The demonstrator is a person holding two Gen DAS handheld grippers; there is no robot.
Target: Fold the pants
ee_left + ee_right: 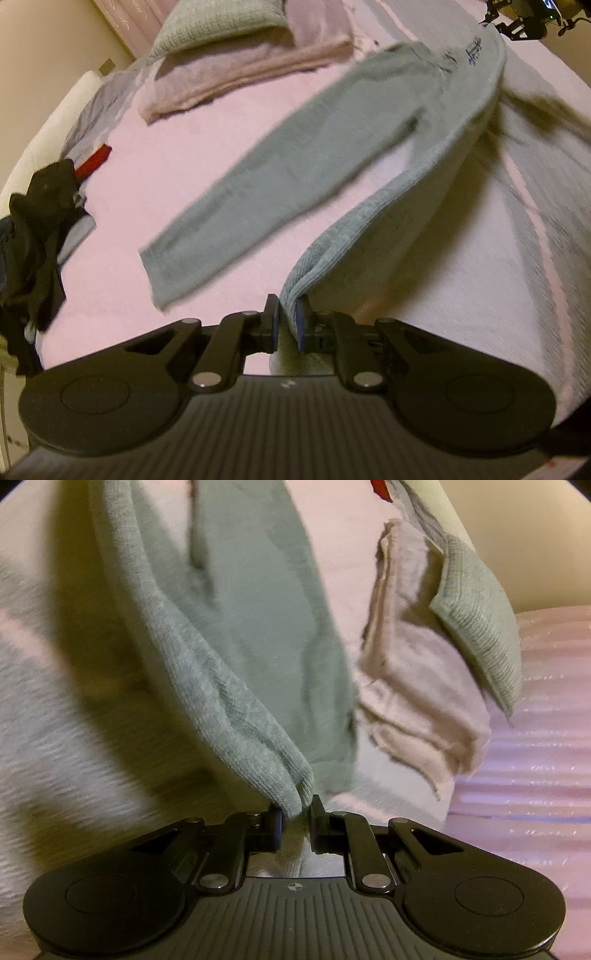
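Grey-green knit pants (295, 158) lie on a pink bed. One leg rests flat and runs diagonally toward the lower left. The other leg is lifted off the sheet, and its cuff end sits between the fingers of my left gripper (289, 320), which is shut on it. Small dark lettering (474, 51) marks the waist area at the far end. In the right wrist view the same pants (255, 635) hang up from the bed, with my right gripper (296, 816) shut on the ribbed waistband corner. The other gripper (524, 18) shows at the top right of the left wrist view.
A folded pink blanket (236, 70) with a grey-green knit pillow (218, 26) on it lies at the bed's head; both blanket (417, 686) and pillow (476, 616) show beside the waist. Dark clothes (37, 221) and a red item (94, 160) are piled at the left edge.
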